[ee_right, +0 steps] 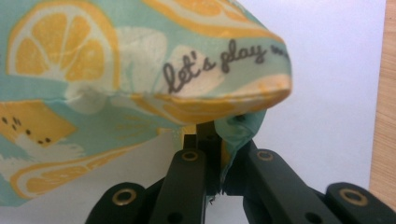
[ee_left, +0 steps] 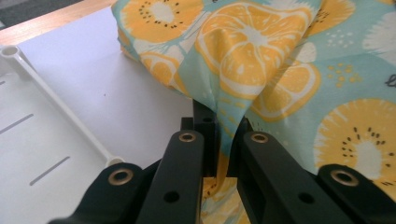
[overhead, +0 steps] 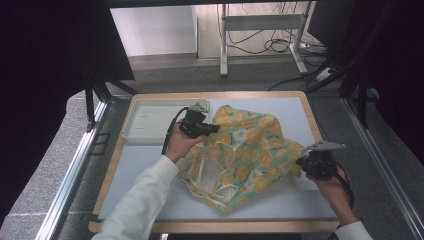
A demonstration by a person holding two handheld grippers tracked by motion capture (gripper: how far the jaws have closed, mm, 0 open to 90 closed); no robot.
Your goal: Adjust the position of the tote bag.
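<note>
A mint-green cloth [overhead: 245, 155] printed with orange and kiwi slices lies crumpled across the middle of the pale blue mat. My left gripper [overhead: 216, 128] sits at the cloth's upper left edge, shut on a fold of it; in the left gripper view the fabric [ee_left: 261, 70] runs down between the closed jaws [ee_left: 223, 140]. My right gripper [overhead: 299, 162] is at the cloth's right edge, shut on the hem; in the right gripper view a bulging fold [ee_right: 140, 70] with the words "let's play" rises above the jaws [ee_right: 219, 144], which pinch the cloth's edge.
A white plastic tray [overhead: 145, 131] stands at the back left of the mat, just left of my left hand; its rim [ee_left: 60, 112] shows close by in the left gripper view. The wooden table edge [overhead: 315, 125] frames the mat [overhead: 300, 200].
</note>
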